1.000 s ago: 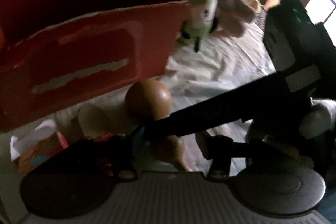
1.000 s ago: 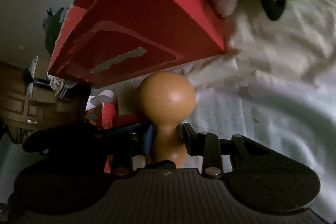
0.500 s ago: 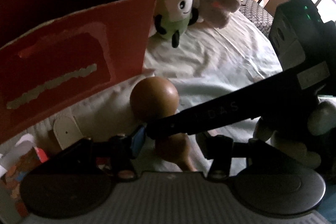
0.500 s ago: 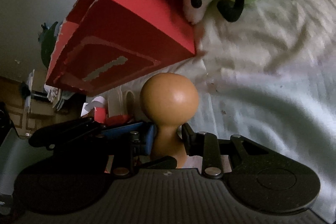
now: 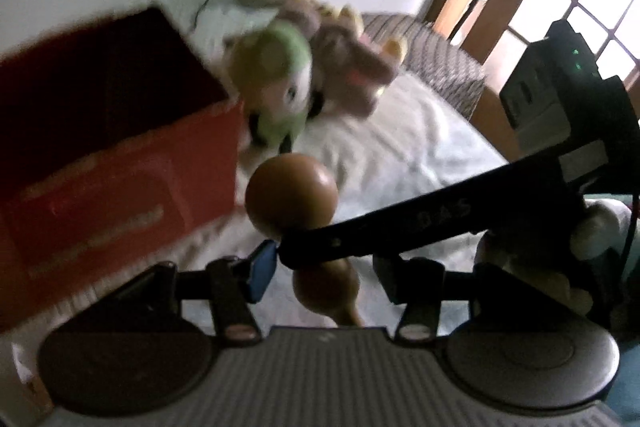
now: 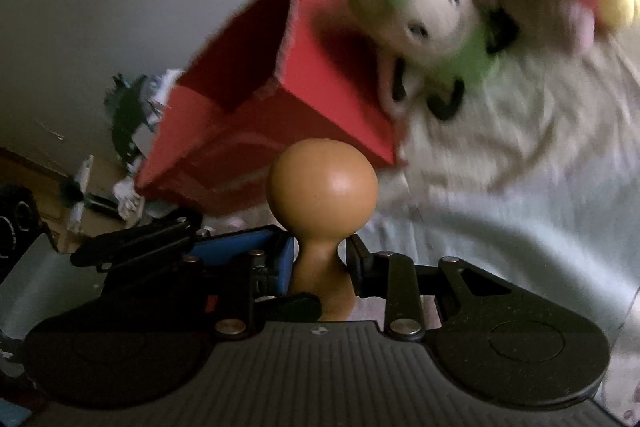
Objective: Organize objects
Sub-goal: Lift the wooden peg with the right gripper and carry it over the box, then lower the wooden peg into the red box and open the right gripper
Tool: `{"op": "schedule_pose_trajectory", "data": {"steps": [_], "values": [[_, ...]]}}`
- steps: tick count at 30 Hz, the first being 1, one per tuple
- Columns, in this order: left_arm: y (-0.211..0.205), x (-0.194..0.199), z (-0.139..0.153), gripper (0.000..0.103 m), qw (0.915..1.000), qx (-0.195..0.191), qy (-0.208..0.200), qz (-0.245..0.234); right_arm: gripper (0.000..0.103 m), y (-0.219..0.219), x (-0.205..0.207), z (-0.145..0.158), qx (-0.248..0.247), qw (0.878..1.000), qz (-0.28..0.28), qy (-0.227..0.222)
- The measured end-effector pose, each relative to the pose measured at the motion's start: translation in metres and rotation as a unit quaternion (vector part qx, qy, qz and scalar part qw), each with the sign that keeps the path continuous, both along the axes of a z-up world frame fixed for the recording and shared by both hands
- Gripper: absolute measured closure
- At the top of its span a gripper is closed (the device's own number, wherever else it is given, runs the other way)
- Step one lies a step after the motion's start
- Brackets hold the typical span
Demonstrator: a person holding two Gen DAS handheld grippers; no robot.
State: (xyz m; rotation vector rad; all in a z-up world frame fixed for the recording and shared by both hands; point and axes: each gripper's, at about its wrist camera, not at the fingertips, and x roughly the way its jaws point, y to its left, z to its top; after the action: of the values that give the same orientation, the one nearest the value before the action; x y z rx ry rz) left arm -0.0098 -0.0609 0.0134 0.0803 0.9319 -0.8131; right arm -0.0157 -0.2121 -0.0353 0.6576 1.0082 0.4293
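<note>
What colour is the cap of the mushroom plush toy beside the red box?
Green with a white spot, clearest in the right wrist view: mushroom plush toy.

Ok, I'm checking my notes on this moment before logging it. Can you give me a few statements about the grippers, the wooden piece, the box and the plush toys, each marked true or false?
1. The right gripper is shut on the neck of the wooden gourd-shaped piece. True.
2. The left gripper is clamped on the red box. False: it is open, touching no box.
3. The red box is open at the top. True.
4. The green plush toy lies inside the red box. False: it lies on the bed sheet beside the box.
5. The wooden piece is already in the box. False: the right gripper holds it outside.
</note>
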Motion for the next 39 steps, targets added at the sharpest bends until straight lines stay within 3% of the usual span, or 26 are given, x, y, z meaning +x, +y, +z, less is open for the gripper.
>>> {"op": "schedule_pose_trajectory", "data": {"steps": [9, 13, 17, 24, 32, 39], "values": [[0.011, 0.013, 0.07, 0.049, 0.9949, -0.032, -0.095, -0.004, 0.072, 0.002, 0.028, 0.07, -0.01, 0.994, 0.025, -0.102], [0.025, 0.031, 0.092, 0.049, 0.9911, -0.034, -0.127, 0.02, 0.072, 0.018, 0.06, 0.087, -0.005, 0.992, 0.039, -0.124], [0.041, 0.05, 0.099, 0.049, 0.9878, -0.022, -0.146, 0.05, 0.072, 0.041, 0.085, 0.094, -0.029, 0.987, 0.062, -0.144], [0.059, 0.083, 0.088, 0.049, 0.9853, 0.012, -0.138, 0.1, 0.072, 0.07, 0.124, 0.085, -0.04, 0.986, 0.091, -0.135], [0.072, 0.122, 0.045, 0.049, 0.9869, 0.046, -0.094, 0.123, 0.071, 0.096, 0.156, 0.049, -0.061, 0.989, 0.106, -0.085], [0.081, 0.151, 0.013, 0.049, 0.9893, 0.054, -0.038, 0.13, 0.071, 0.102, 0.176, 0.02, -0.068, 0.993, 0.094, -0.036]]}}
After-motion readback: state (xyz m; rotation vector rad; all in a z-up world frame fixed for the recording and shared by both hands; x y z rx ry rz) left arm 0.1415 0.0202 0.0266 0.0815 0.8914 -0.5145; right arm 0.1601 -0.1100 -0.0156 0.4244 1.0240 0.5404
